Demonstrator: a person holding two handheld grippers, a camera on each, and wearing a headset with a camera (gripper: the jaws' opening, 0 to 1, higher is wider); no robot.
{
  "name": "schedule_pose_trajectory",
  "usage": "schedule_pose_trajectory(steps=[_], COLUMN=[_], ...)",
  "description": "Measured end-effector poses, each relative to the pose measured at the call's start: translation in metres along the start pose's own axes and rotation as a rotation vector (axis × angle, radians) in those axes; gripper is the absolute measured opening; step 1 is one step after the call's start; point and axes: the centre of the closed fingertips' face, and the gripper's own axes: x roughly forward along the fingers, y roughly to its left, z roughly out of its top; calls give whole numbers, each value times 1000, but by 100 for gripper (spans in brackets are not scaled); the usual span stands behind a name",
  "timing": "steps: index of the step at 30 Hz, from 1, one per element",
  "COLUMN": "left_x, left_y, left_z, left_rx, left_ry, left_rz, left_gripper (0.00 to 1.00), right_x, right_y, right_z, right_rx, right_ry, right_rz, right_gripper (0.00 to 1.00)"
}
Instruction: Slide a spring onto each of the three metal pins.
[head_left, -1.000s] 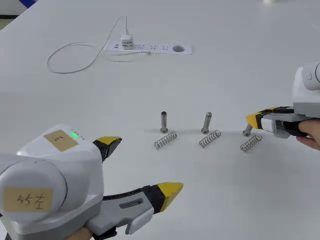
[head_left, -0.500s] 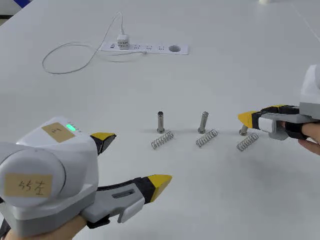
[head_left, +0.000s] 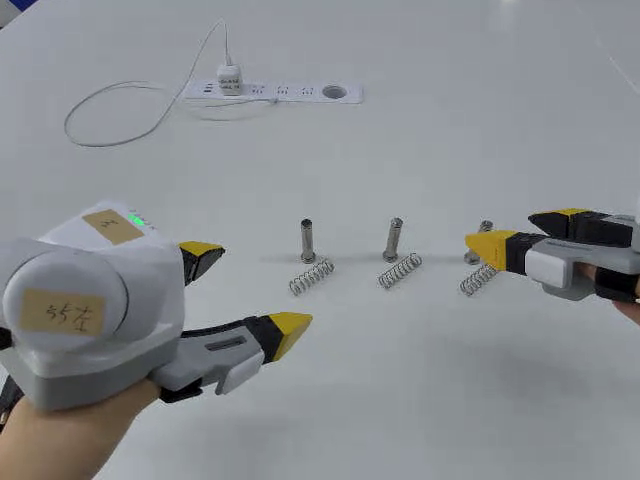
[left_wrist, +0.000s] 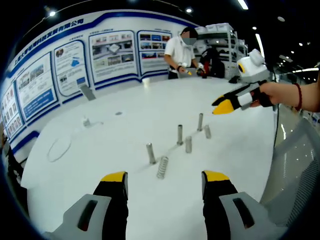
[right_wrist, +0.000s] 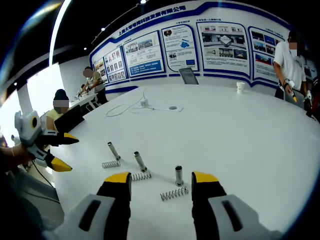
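All 3 springs lie loose on the white workbench (head_left: 440, 400), none on a pin yet. The left-hand spring (head_left: 311, 276), middle spring (head_left: 400, 270) and right-hand spring (right_wrist: 174, 193) each sit just beside the foot of their own pin, at about 6 o'clock from it. The left-hand pin (head_left: 307, 240), middle pin (head_left: 394, 239) and right-hand pin (right_wrist: 179, 175) all stand upright.

My guess is the right-hand spring goes first. I'd pinch it lightly across the coils near 1 end so the bore stays open, tip it vertical, centre it over the pin top, then let it drop. Squeeze hard and it'll kink or ping away.

The right gripper (head_left: 520, 229) comes in from 3 o'clock, low and roughly level. Its jaws are spread wide and empty, framing that pin and spring in its own view. The near tip looks just beside the pin, but the head view doesn't show whether they touch.

The left gripper (head_left: 245, 290) hangs at 8 o'clock, well apart from the row, with its jaws also parted and holding nothing
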Motion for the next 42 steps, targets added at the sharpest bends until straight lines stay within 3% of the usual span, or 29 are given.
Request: schedule_pose_trajectory(steps=[10, 26, 34, 38, 42], left_x=[22, 51, 63, 69, 73], left_y=[3, 7, 5, 4, 3], left_z=[-8, -27, -30, -36, -36], left_rx=[48, 83, 65, 91, 89], left_ry=[37, 105, 109, 135, 126], left_rz=[-33, -68, -89, -95, -109], left_gripper=[52, 44, 38, 33, 28], right_x=[-11, -18, -19, -20, -20], right_y=[7, 7, 9, 9, 9], right_z=[-6, -9, -11, -12, -14], right_rx=[-24, -30, -30, -18, -14], right_ry=[-17, -27, -22, -26, -21], right_rz=[27, 24, 23, 20, 16], right_gripper=[52, 53, 53, 53, 53])
